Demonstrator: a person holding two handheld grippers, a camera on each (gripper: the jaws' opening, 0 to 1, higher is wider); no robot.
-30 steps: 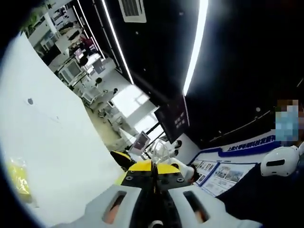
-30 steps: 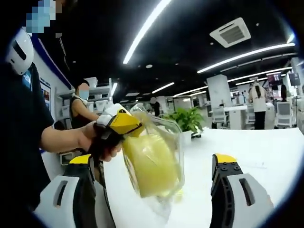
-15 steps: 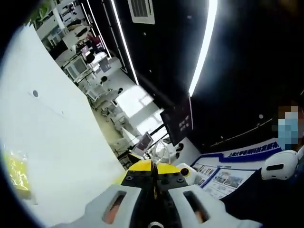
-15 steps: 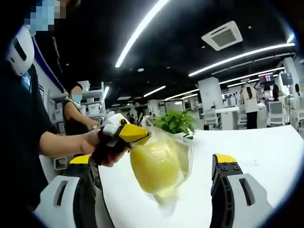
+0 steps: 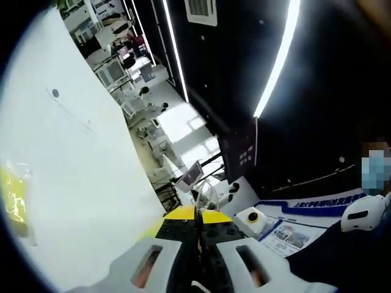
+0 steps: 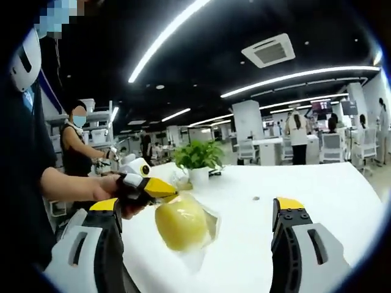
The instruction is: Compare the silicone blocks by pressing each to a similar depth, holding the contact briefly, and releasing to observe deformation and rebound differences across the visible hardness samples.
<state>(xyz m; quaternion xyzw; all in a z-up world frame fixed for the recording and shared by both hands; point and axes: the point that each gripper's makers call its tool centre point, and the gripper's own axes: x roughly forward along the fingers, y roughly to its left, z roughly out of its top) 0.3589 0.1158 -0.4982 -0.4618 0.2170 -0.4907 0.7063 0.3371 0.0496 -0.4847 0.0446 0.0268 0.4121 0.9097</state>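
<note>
Silicone block (image 6: pixel 179 222): rounded, glossy yellow lump inside a clear crinkled bag (image 6: pixel 204 235), hanging above the white surface (image 6: pixel 317 189).
Left tongs (image 6: pixel 164 188): yellow-tipped, pressing together on the bag's top edge.
Right tongs (image 6: pixel 195 213): standing spread wide, gripping nothing.
Second bag (image 5: pixel 13 198): yellow, lying flat on the surface.

yellow silicone block (image 6: pixel 181 222) in clear bag, white table (image 6: pixel 317 189), yellow-tipped grey/black left gripper (image 6: pixel 160 188), green plant (image 6: pixel 197 155)
</note>
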